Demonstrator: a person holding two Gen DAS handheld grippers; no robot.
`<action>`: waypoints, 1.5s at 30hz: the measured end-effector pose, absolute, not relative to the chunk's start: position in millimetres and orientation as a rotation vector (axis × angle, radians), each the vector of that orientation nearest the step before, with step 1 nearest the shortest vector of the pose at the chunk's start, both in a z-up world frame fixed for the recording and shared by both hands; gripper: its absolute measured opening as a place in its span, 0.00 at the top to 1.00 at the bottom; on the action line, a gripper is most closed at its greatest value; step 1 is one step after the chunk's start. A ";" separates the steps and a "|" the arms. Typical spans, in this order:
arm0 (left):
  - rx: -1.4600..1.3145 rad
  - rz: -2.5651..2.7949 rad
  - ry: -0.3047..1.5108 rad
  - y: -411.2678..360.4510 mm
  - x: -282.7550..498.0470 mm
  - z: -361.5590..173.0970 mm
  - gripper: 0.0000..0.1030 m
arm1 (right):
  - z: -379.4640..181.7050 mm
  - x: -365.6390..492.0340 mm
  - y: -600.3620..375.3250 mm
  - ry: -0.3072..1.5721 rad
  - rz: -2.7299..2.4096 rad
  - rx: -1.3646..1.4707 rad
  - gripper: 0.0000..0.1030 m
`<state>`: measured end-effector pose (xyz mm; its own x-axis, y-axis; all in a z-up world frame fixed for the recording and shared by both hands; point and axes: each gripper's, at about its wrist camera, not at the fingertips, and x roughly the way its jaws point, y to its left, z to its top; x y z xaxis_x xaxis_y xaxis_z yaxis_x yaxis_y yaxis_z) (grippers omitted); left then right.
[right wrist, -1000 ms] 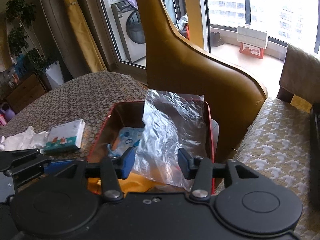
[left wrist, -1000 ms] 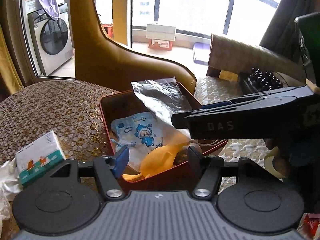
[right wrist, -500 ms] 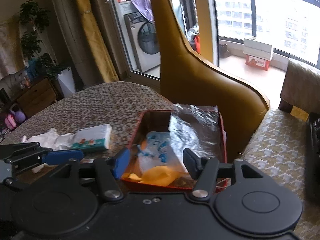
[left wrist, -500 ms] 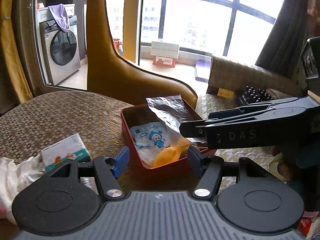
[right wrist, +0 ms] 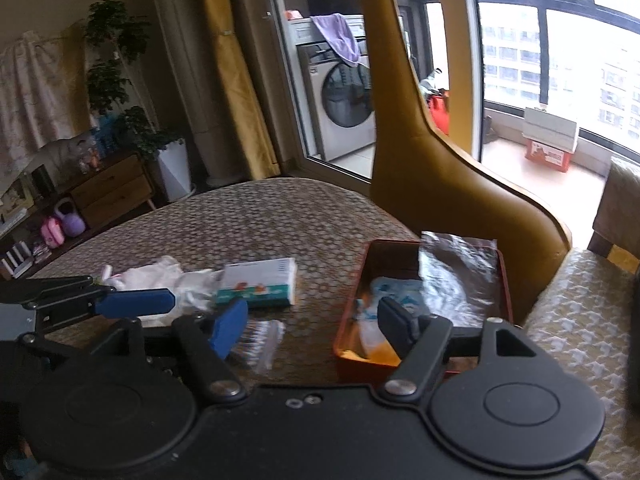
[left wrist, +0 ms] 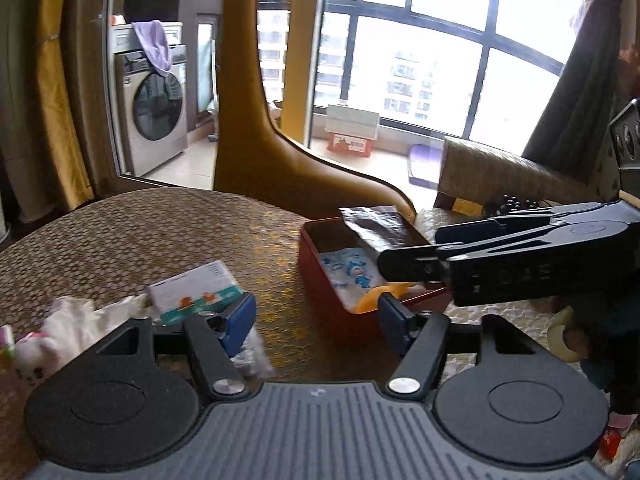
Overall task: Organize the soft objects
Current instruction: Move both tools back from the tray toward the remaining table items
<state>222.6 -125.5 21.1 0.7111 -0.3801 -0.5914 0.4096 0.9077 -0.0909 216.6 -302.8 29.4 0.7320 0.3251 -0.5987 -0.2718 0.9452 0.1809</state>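
Observation:
A red box [left wrist: 320,280] [right wrist: 352,320] on the patterned table holds a silver foil bag [left wrist: 380,226] [right wrist: 456,276], a blue cartoon pouch [left wrist: 348,272] [right wrist: 394,288] and an orange soft item [left wrist: 372,298] [right wrist: 382,354]. A tissue pack [left wrist: 196,292] [right wrist: 258,282], white cloth [left wrist: 80,320] [right wrist: 160,276] and a clear packet [right wrist: 260,338] lie left of it. My left gripper [left wrist: 316,316] is open and empty, above the table before the box. My right gripper [right wrist: 310,320] is open and empty, also back from the box.
A mustard chair back [left wrist: 256,152] [right wrist: 404,152] rises behind the table. A patterned seat [right wrist: 568,320] lies to the right. A small plush toy [left wrist: 32,354] sits at the table's left edge. A washing machine [left wrist: 154,116] stands beyond the glass door.
Both grippers have pulled back and up from the red box. More of the table, the tissue pack and the white cloth have come into view. Both stay open.

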 end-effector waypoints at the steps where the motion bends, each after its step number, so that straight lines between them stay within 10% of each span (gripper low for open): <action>1: 0.044 -0.431 0.643 -119.0 220.7 21.6 0.31 | 30.3 214.9 -298.8 0.672 0.335 0.082 0.26; 21: -0.020 -0.275 0.633 -18.7 200.8 -8.7 0.19 | 5.6 196.6 -224.2 0.662 0.491 0.002 0.08; 45: -0.176 -0.204 0.795 -18.0 261.1 -82.2 0.19 | -63.1 247.9 -169.7 0.703 0.804 -0.491 0.10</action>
<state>261.1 -18.0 -82.2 0.6822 -0.2468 -0.6882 0.1150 0.9658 -0.2324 247.9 -169.7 -63.1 0.4925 0.4772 -0.7278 -0.7845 0.6054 -0.1339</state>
